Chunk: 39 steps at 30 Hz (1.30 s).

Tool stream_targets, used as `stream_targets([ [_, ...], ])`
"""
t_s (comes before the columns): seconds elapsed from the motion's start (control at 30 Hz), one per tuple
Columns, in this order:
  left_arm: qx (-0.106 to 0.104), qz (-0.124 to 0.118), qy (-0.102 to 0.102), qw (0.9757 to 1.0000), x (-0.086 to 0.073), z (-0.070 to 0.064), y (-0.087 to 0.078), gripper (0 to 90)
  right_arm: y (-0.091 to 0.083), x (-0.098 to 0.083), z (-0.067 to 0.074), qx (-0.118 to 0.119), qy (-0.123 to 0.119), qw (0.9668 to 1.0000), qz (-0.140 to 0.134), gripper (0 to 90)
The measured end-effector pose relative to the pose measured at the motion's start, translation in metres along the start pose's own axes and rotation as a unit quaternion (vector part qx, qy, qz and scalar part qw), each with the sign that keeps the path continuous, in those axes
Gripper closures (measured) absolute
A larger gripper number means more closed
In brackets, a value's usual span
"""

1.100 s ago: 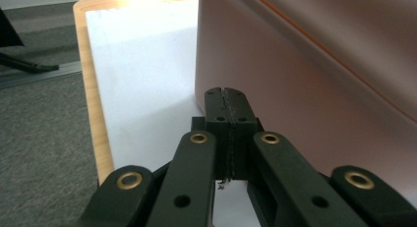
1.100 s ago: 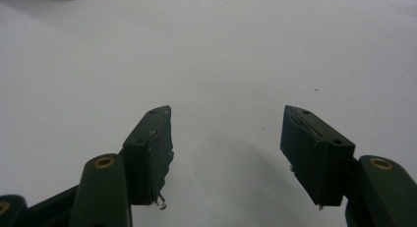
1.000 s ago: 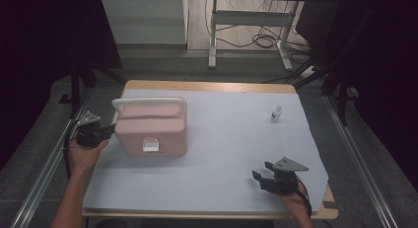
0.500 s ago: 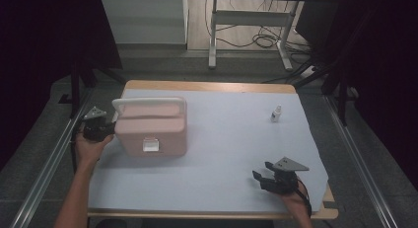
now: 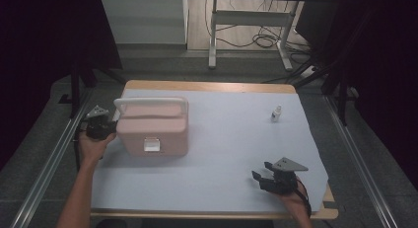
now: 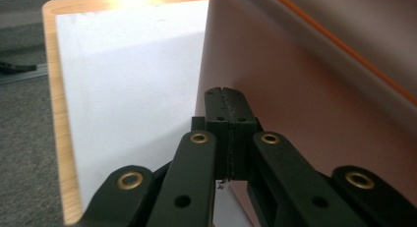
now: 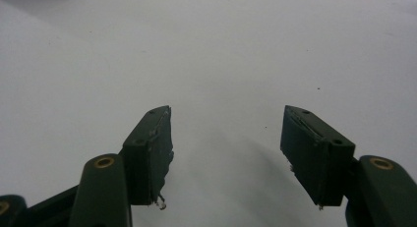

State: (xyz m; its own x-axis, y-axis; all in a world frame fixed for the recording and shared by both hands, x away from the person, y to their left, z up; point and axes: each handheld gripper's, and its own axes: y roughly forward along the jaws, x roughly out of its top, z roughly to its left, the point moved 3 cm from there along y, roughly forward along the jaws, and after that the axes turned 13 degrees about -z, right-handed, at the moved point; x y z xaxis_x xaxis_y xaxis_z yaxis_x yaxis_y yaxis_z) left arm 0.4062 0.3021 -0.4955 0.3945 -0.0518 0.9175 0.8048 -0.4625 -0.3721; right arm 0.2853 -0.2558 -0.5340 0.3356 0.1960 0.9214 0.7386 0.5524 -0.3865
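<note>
Pink case [image 5: 153, 131] sits on the left half of the white sheet [image 5: 226, 154] covering the worktop [image 5: 207, 86], upright on its base, latch [image 5: 151, 145] facing the person, white carry handle [image 5: 150, 102] folded along the top rear edge. Left hand-held gripper [image 5: 101, 124] is at the case's left end, held low and level; in the left gripper view its jaws are clenched flat against each other with nothing between them, tips [image 6: 227, 101] right at the pink side wall [image 6: 314, 109], touching or very nearly so. Judgement: a clenched pair makes a blunt pusher, so this looks like a brace or a nudge against the end wall rather than a grasp, probably to steady or square the case before the latch is worked. Right hand-held gripper [image 5: 270, 174] rests near the front right of the sheet, well apart from the case, jaws released and spread wide over bare sheet in its own view, left pad [image 7: 153, 153] and right pad [image 7: 314, 153] holding nothing. Judgement: parked there ready, spread so it can come in on the latch or lid without a pause. Small white bottle [image 5: 276, 112] stands upright toward the far right of the sheet, clear of both hands, not involved for now. Risk noted: a push from one end only could slide the case to the right on the smooth sheet.
</note>
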Motion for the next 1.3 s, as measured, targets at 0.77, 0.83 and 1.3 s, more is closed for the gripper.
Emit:
stream_targets([
  [0.77,-0.035,0.004,0.011,0.9993,0.003,-0.028,0.015,90.0,0.0,0.0,-0.001,-0.002,-0.001,1.0,0.0,36.4],
  [0.83,-0.04,0.003,0.01,0.9991,0.002,-0.031,0.016,90.0,0.0,0.0,-0.001,-0.002,-0.001,1.0,0.0,36.4],
  [1.3,-0.069,0.005,0.027,0.9972,0.004,-0.059,0.028,90.0,-0.001,0.001,-0.002,-0.001,0.001,1.0,-0.002,36.3],
])
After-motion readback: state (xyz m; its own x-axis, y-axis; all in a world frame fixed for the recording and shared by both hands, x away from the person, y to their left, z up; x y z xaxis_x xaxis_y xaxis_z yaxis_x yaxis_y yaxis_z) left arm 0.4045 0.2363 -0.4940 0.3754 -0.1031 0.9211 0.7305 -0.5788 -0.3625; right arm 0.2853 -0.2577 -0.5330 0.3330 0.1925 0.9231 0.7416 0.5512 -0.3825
